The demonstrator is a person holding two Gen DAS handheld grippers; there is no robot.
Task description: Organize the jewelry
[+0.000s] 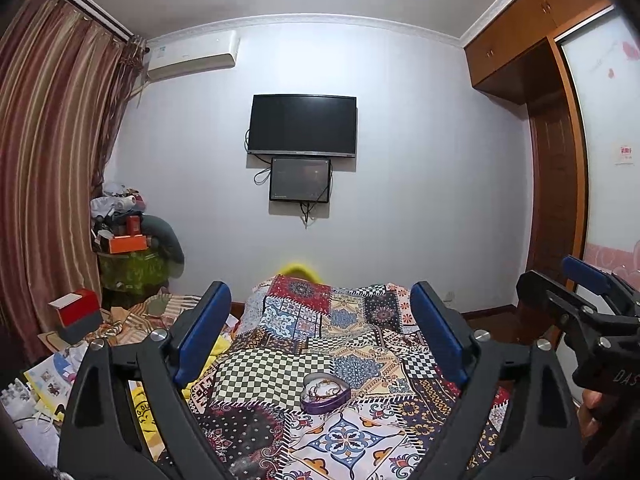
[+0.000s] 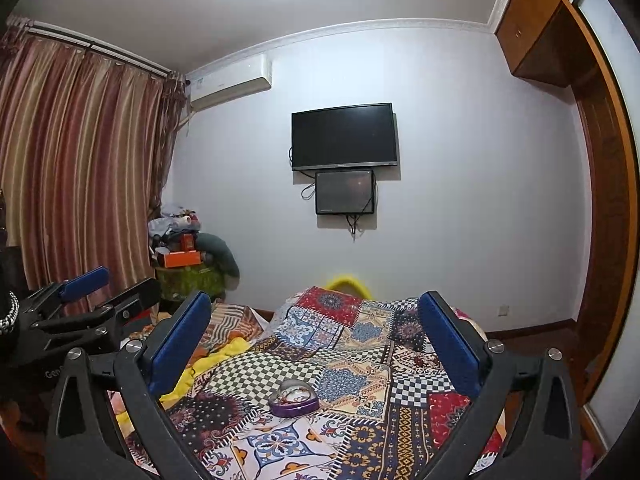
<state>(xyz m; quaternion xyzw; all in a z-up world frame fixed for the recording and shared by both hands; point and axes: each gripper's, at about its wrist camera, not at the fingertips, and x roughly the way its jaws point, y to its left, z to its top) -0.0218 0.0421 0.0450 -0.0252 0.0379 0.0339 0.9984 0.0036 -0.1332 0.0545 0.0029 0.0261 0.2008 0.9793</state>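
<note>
Left wrist view: left gripper [image 1: 320,336] held level over the bed, jaws spread wide, nothing between the blue pads [image 1: 204,332]. Purple heart-shaped jewelry box [image 1: 325,393] sits open on the patchwork quilt [image 1: 360,344], low and centre in frame, ahead of the fingertips and apart from them; thin chains or bracelets lie inside, too small to tell which. Right gripper [image 1: 576,292] shows at the right edge, also wide apart and empty. Right wrist view: right gripper [image 2: 316,344] level, jaws fully spread, holding nothing; same box [image 2: 294,398] on the quilt, a bit left of centre, lying below and ahead of the tips, no contact. Left gripper [image 2: 104,284] visible at left, empty. Wall TV [image 2: 345,136] and striped curtains [image 2: 80,152] behind, clutter by the window. Step, as I read it: both tongs free, box not held, likely an idle point between picks or the end of the tidy-up. Next move would need one gripper tilted down toward the box, with a narrow pinch for the fine pieces.
</note>
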